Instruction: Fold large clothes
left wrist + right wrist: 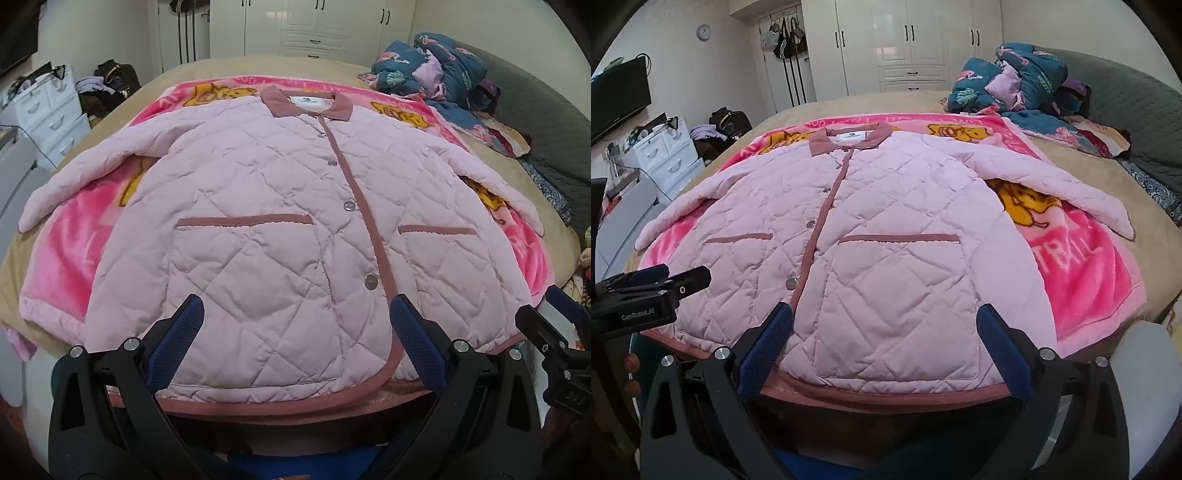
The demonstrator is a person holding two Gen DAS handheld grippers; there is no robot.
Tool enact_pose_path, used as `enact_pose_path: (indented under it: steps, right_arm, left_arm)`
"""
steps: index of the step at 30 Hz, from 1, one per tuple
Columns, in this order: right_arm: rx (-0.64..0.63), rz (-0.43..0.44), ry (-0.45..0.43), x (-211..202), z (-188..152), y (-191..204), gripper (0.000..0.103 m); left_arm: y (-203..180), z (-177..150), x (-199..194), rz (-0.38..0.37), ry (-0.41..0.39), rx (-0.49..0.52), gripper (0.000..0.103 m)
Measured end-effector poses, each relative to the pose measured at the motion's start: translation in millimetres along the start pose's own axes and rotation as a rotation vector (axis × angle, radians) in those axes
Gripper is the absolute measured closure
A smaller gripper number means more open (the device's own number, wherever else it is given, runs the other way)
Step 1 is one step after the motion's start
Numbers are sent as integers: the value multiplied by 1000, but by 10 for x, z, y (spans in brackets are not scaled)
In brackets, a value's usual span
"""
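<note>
On a wide bed [908,101] covered in tan bedding, a pink cartoon-print blanket [1086,280] is spread out, and a pale pink quilted jacket [886,236] lies flat on it, front side up. Its snaps are fastened, its darker pink collar [849,142] points toward the far white wardrobes [905,40], and both sleeves angle outward, an arrangement that suits folding, which does not appear to have begun. Both grippers hang near the jacket's hem at the near edge of the bed, tilted downward. Seen from its own camera, the left gripper [295,345] is released, its blue-padded fingers [181,328] spread wide and holding nothing. Likewise released and empty is the right gripper [886,345], beside it. A rumpled blue floral quilt [1015,81] sits far right, well apart.
</note>
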State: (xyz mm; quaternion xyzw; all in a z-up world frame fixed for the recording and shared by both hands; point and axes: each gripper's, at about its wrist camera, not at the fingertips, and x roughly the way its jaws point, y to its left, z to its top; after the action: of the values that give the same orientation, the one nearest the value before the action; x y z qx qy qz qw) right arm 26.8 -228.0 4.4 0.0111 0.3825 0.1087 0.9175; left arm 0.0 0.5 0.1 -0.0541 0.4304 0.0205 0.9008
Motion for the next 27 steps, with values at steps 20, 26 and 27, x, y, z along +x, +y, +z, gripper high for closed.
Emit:
enact_pose_path:
  steps: [20,26,27]
  right_arm:
    - [-25,13,5,-11,1,127,4]
    - [-31,18,3,-16,-14,151,4]
    - [-31,20,3,-14,-13,150,4]
  left_arm:
    - [-23,2,-63,0,-14,-3,8]
    - [40,10,-94,-7,-20,-1,9]
    - [41,12,-93,-9,-20,-1,9]
